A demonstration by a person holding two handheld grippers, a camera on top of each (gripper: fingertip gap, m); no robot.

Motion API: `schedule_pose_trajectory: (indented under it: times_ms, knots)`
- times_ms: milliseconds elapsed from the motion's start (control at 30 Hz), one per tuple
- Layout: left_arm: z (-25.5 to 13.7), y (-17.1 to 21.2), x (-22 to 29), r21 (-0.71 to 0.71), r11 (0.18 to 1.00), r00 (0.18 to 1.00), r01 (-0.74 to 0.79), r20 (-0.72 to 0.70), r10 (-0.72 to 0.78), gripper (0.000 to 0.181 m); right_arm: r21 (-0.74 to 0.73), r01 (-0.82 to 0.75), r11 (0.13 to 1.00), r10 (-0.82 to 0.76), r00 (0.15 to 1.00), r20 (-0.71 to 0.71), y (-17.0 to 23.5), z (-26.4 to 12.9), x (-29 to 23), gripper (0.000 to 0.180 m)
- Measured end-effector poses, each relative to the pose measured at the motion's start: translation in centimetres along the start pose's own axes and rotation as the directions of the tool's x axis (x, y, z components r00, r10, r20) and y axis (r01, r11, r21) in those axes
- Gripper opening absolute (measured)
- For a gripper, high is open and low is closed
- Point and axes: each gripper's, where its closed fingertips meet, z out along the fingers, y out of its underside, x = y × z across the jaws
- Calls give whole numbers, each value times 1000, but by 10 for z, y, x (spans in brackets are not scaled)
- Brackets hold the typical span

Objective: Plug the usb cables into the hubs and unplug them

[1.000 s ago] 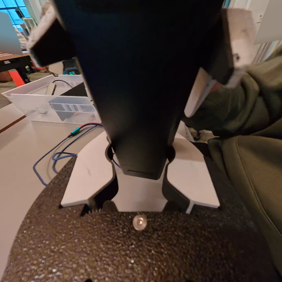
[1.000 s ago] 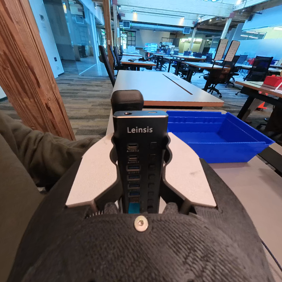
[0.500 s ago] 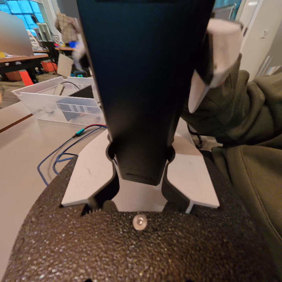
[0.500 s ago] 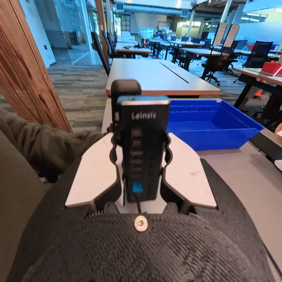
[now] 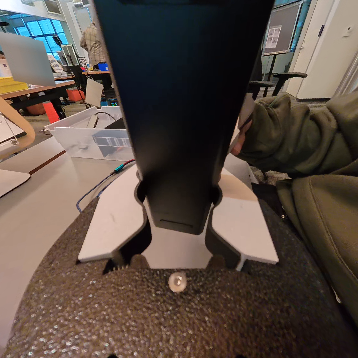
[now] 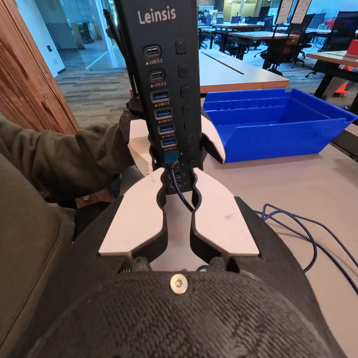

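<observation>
Your hub [image 5: 180, 96] runs off the top edge in both views. Its back hides the right gripper from your left camera.

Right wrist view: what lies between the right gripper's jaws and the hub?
The blue braided cable, running from its teal plug in the hub back through the right gripper; jaws apart. Seen only in this view.

On your surface [image 6: 271, 184] a blue bin [image 6: 280, 126] stood with its open front toward you, and a clear plastic bin [image 5: 81, 139] sat at the far edge. Beside you rose a wooden post [image 6: 25, 77]; office chairs [image 5: 279, 79] stood behind.
</observation>
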Motion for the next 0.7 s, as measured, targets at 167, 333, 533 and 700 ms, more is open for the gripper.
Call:
schedule_pose_trajectory:
  times_ms: [167, 333, 533, 700]
  knots:
    - [2, 4, 1, -24, 999, 1000, -29, 3, 29, 68, 7, 23, 1000, -23, 1000, 14, -2, -4, -3, 27]
    - [9, 7, 4, -60, 998, 999, -33, 4, 34, 68, -30, 71, 997, -71, 997, 4, 3, -3, -4, 18]
    - [10, 7, 5, -54, 998, 1000, -23, 3, 23, 68, -40, 133, 990, -134, 990, -31, 3, -4, -7, 14]
    - [12, 3, 3, -37, 999, 1000, -14, 21, 15, 68, -63, 184, 981, -188, 979, -79, -1, -9, -5, 14]
